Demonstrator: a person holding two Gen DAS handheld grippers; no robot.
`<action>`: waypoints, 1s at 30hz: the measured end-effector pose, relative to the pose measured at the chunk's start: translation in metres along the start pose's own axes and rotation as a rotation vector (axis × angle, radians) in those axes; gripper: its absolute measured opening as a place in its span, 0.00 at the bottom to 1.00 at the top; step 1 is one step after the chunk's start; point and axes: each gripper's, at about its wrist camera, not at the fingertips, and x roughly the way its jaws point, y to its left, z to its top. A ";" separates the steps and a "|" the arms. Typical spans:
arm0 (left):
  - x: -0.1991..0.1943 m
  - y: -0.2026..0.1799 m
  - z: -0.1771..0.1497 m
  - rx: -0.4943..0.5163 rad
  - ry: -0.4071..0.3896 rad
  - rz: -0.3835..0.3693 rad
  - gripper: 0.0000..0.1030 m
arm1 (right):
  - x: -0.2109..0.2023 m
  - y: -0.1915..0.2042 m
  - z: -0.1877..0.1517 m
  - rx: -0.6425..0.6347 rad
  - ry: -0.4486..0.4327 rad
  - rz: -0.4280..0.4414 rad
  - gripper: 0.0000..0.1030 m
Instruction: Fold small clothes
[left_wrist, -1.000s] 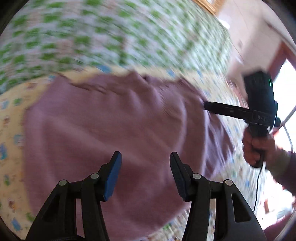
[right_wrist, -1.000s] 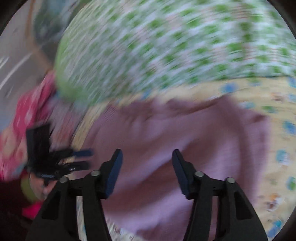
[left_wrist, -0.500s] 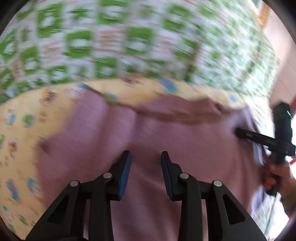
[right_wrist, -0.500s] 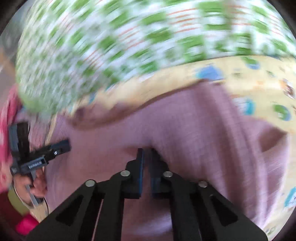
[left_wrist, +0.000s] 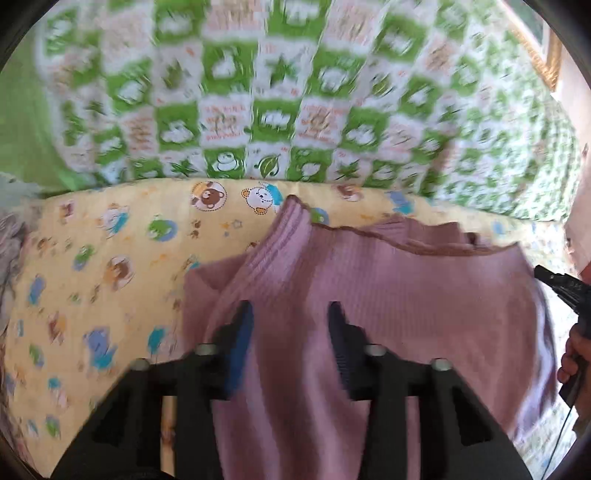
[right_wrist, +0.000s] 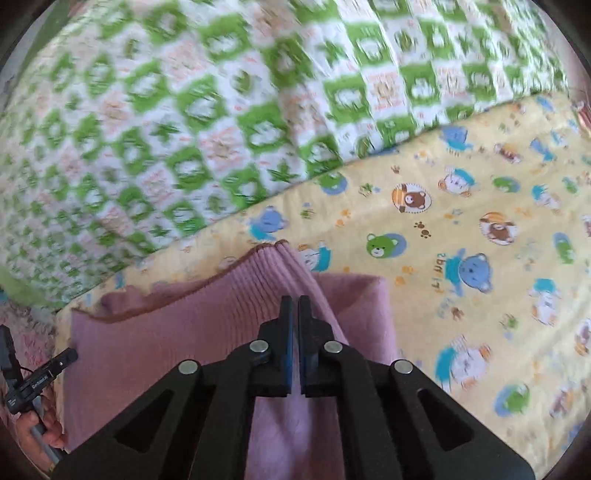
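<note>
Looking from the biggest thing down, I have the green checked blanket (left_wrist: 280, 96) filling the far side at twelve o'clock, then the yellow bear-print sheet (right_wrist: 480, 258) spread in front of it, and on that sheet the mauve ribbed garment (left_wrist: 388, 314), the piece I'm folding. In the right wrist view my right gripper (right_wrist: 295, 306) has its jaws pressed together on a pinched ridge of the garment, which rises from the flat cloth and runs away toward twelve o'clock to a brown-edged hem (right_wrist: 266, 247). In the left wrist view my left gripper (left_wrist: 290, 317) stands partly apart, its jaws having just been opening, with cloth lying under and between them; I judge the pads are not pressing it. The ridge lies just at eleven o'clock of the left gripper, so the right hand has the hold and I think it should lead the fold across.
</note>
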 end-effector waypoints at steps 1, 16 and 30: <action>-0.013 0.000 -0.009 -0.014 -0.005 -0.031 0.42 | -0.009 0.006 -0.005 -0.012 0.001 0.030 0.03; -0.010 0.030 -0.080 -0.200 0.117 0.019 0.42 | -0.022 -0.024 -0.077 0.049 0.128 -0.032 0.00; -0.074 0.073 -0.119 -0.414 0.081 0.048 0.55 | -0.061 0.050 -0.074 -0.039 0.100 0.009 0.03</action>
